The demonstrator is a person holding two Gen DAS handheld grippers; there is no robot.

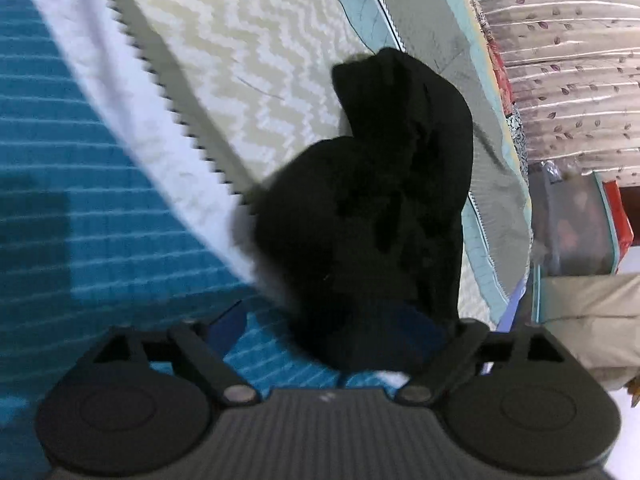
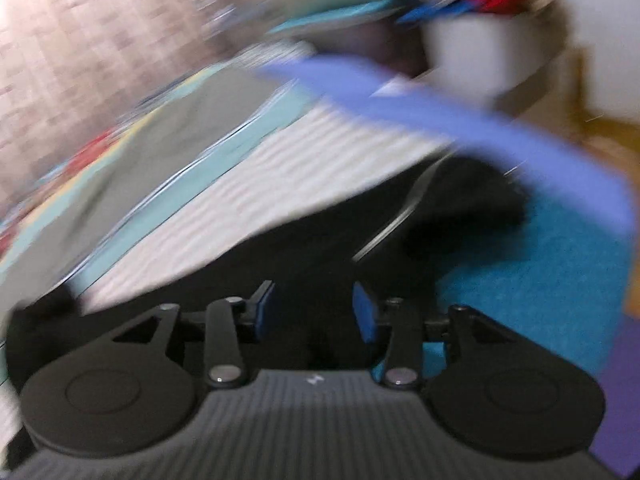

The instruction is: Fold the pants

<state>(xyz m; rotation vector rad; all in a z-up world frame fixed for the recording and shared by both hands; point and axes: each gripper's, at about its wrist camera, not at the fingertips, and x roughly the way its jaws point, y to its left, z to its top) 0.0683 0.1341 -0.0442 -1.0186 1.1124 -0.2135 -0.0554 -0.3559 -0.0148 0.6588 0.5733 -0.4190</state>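
The black pants (image 1: 384, 200) lie bunched on the bedspread in the left wrist view, rising from between my left gripper's fingers. My left gripper (image 1: 332, 332) has its blue pads spread wide, with the black cloth lying across the gap and hiding the right pad. In the blurred right wrist view the pants (image 2: 360, 240) spread as a dark sheet in front of my right gripper (image 2: 316, 312). Its blue pads (image 2: 366, 316) stand apart with black cloth between them, not pinched.
The bedspread has a blue striped area (image 1: 80, 200), a white band, a cream zigzag panel (image 1: 248, 60) and grey and teal borders. A floral curtain (image 1: 568, 60) and boxes (image 1: 580, 228) stand past the bed's edge. A purple strip (image 2: 460, 120) crosses the right wrist view.
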